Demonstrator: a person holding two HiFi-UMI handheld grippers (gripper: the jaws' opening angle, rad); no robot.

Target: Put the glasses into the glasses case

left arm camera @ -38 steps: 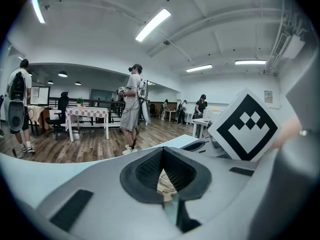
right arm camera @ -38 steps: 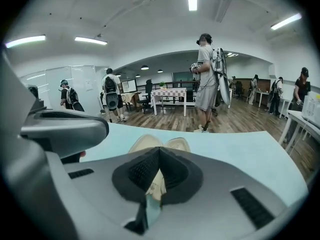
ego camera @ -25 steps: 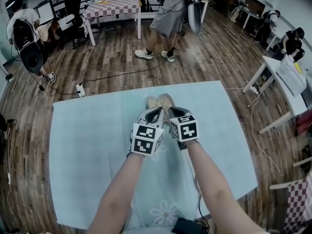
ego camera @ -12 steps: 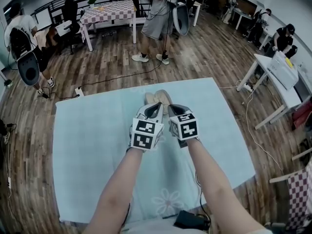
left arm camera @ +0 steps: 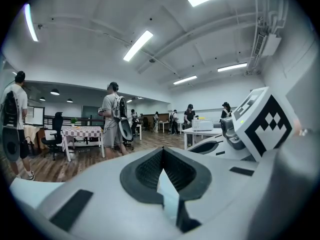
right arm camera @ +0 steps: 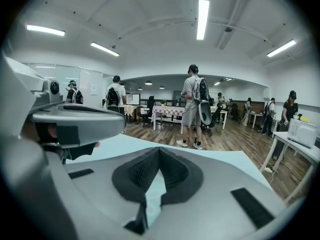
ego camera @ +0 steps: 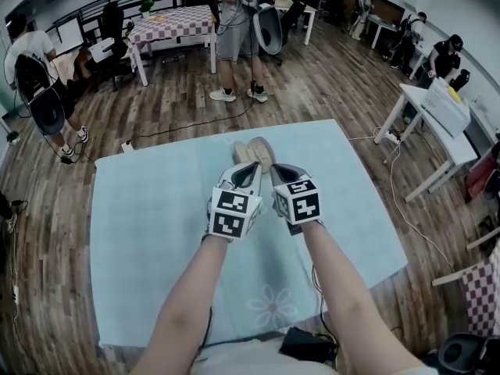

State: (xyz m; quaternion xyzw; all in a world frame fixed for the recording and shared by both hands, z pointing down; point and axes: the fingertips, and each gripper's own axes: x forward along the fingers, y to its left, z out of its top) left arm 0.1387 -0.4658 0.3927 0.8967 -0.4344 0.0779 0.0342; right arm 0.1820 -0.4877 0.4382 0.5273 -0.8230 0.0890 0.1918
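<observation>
The left hand-held gripper [ego camera: 244, 176] hangs over the middle of the pale blue desk [ego camera: 141, 233]. In its own view the left hand-held gripper [left arm camera: 161, 151] has its jaws closed tip to tip with nothing between them. Just beyond the two tips, lying on the desk, is a tan, two-lobed thing that I take for the glasses case [ego camera: 253, 151]. It is too small in the head view to tell whether it lies open or shut. The glasses themselves show in no view; they may be inside the case or hidden behind the tools. The right hand-held gripper [ego camera: 283, 175] sits close beside the left one, and the right hand-held gripper [right arm camera: 159, 151] is likewise closed and holds nothing.

With both tools empty and close to the case, I judge this a moment between steps: either nothing is picked up yet, or the glasses are already stowed. The next move calls first for a clear look at the case. If it is open and empty, find the glasses and part one pair of jaws to take them by the frame. If they are already inside, press the lid down.
</observation>
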